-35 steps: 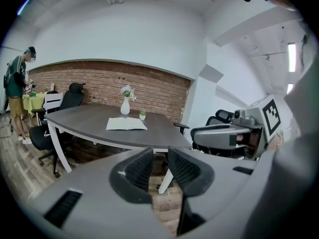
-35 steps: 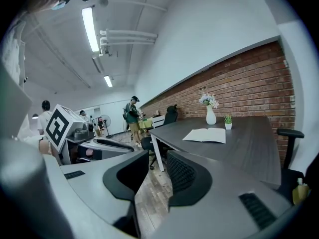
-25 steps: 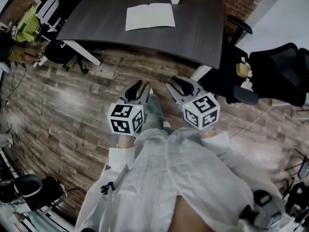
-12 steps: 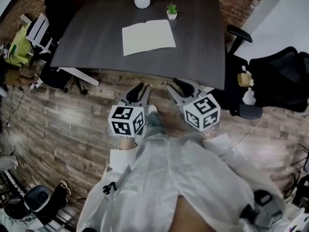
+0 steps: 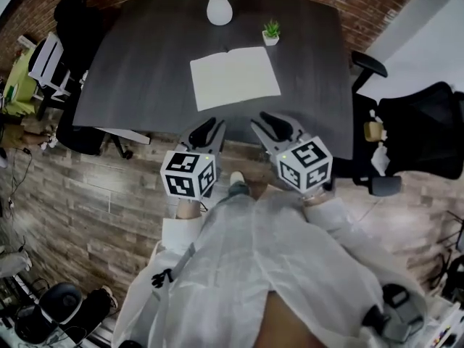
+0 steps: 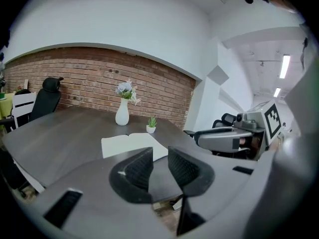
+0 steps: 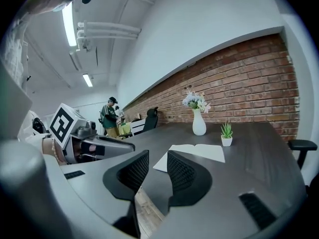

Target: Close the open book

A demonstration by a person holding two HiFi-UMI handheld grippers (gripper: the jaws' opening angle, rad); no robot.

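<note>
**Open book dead ahead, both grippers empty**

Head view. The book (image 5: 234, 78) lies open and flat on the dark table (image 5: 145, 71), toward the near edge, with a vase (image 5: 219, 9) and a small potted plant (image 5: 271, 31) beyond it. Its spread runs across my front, slightly skewed. The spine fold runs away from me. My left gripper (image 5: 215, 125) and right gripper (image 5: 272, 118) sit side by side at the table's near edge. The book is straight ahead and apart from both. The left lines up with the left page and the right with the right page. I judge neither clearly nearer.

Left gripper view. My jaws (image 6: 159, 156) stand parted with nothing between the pads. The book (image 6: 132, 144) shows just over the left jaw, ahead and a little to the left, untouched.

Right gripper view. These jaws (image 7: 157, 158) are likewise parted and empty. The book (image 7: 197, 152) lies ahead, a little to the right, with its near corner showing between the jaw tips.

Assessment. No page is lifted and closing is not yet begun. Either gripper could take an outer page edge and fold it across the spine.
</note>
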